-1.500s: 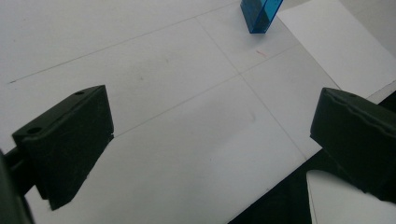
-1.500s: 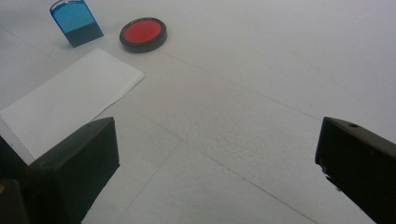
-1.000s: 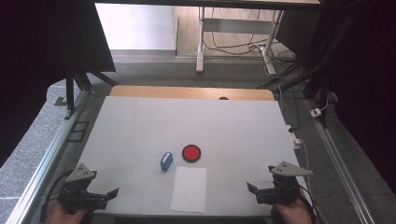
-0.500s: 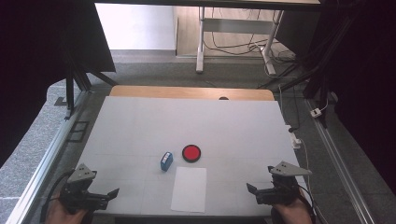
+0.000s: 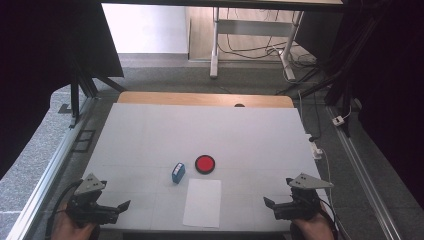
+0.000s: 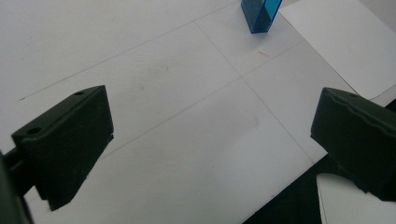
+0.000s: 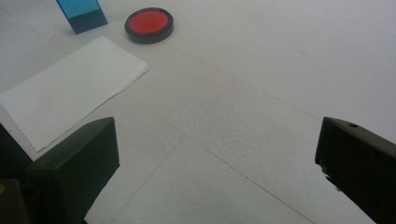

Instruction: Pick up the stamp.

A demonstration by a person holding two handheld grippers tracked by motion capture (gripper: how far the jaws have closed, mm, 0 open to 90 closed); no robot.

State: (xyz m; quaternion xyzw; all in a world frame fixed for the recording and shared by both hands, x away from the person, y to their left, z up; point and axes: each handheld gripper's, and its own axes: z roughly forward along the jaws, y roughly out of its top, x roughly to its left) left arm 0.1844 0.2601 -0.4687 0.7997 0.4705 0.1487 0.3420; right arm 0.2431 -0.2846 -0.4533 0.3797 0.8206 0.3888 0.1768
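1. Sheet of white paper [image 5: 202,202]: flat on the white table [image 5: 150,135], near the front edge, roughly midway between the two grippers. Nearest item to both, touched by neither.
2. Blue block [image 5: 178,172]: upright, just beyond the paper's far left corner, apart from it. Seen at top of the left gripper view [image 6: 260,15] and top left of the right gripper view [image 7: 82,15].
3. Round red disc with black rim [image 5: 205,164]: just right of the blue block, beyond the paper's far edge, not touching either. Shallow, dish-like; nothing seen lying in it. Cannot tell whether lid, dish or button.
4. Left gripper [image 5: 120,206]: low at the front left corner of the table, held in a hand [image 5: 70,227] coming in from the bottom edge. Jaws pointing right, toward the paper, well apart from it. Grey three-cornered plate on top. In the left gripper view, jaws spread wide with bare table between [image 6: 210,140]; nothing gripped.
5. Right gripper [image 5: 268,204]: low at the front right, held in a hand [image 5: 312,229] from the bottom edge. Jaws pointing left, toward the paper, well apart from it. In the right gripper view, jaws wide apart over bare table [image 7: 217,154]; nothing held.
6. Both grippers about level with each other, one on either side of the paper.
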